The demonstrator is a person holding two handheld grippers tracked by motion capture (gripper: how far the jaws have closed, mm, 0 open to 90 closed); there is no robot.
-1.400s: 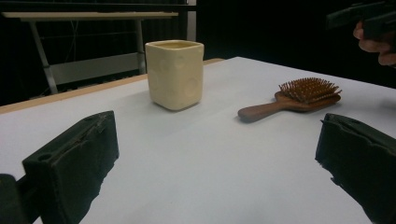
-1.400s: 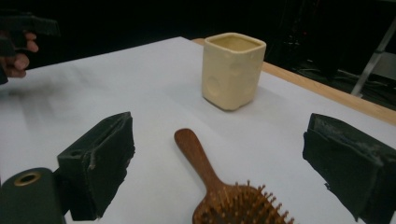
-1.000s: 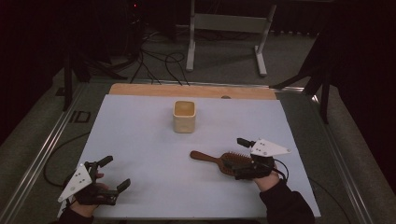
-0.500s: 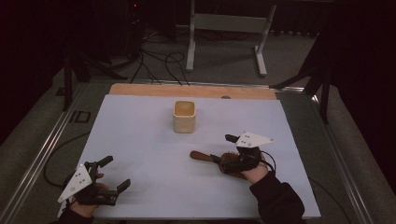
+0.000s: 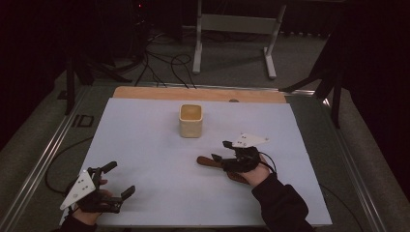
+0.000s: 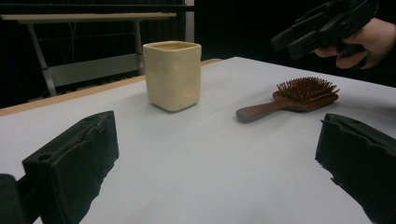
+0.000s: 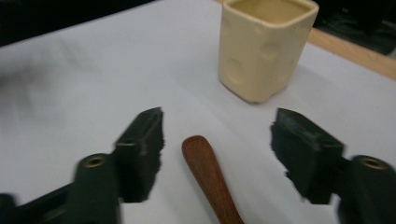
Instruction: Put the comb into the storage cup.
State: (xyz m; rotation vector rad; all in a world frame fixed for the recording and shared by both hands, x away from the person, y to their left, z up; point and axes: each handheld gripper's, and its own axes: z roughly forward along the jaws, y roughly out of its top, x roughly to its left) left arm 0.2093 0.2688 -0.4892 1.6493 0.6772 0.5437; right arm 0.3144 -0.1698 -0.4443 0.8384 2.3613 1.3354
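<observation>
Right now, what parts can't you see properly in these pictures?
- Hairbrush head: in the high view the right gripper and hand cover it.
- Hairbrush handle: its lower end is cut off by the right gripper view's bottom edge.
- Cup inside: too dim and small in the high view to tell if anything's in it.

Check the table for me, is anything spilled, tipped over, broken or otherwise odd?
Nothing stands out. The cup stands upright on the white sheet, with no spill around it. The hairbrush lies flat, bristles up, and looks whole. The right gripper has just been closing, its jaws either side of the brush handle without touching it.
</observation>
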